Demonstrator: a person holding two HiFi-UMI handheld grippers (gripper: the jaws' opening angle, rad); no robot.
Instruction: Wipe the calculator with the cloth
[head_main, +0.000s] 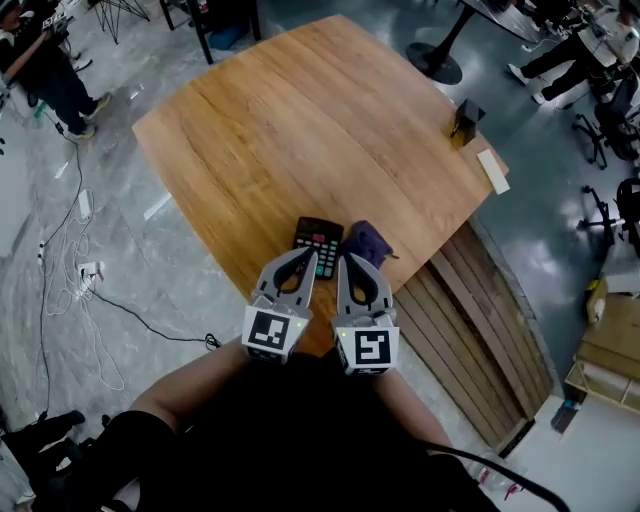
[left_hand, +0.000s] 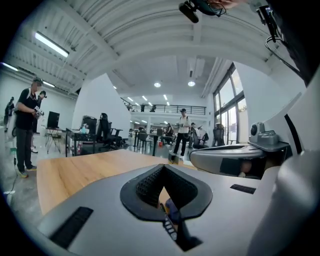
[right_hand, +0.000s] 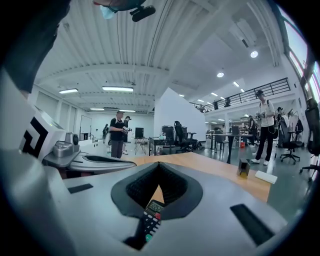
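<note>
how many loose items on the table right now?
4. Calculator and purple cloth side by side at the near edge; small dark box and white block by the right edge. Part of the near edge is covered, so something small may be hidden.

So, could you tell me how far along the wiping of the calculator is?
Nothing looks done yet: the purple cloth lies bunched on the table beside the calculator. Nothing is in hand: the left gripper and right gripper are shut and empty. Left: pick up the cloth and wipe.
</note>
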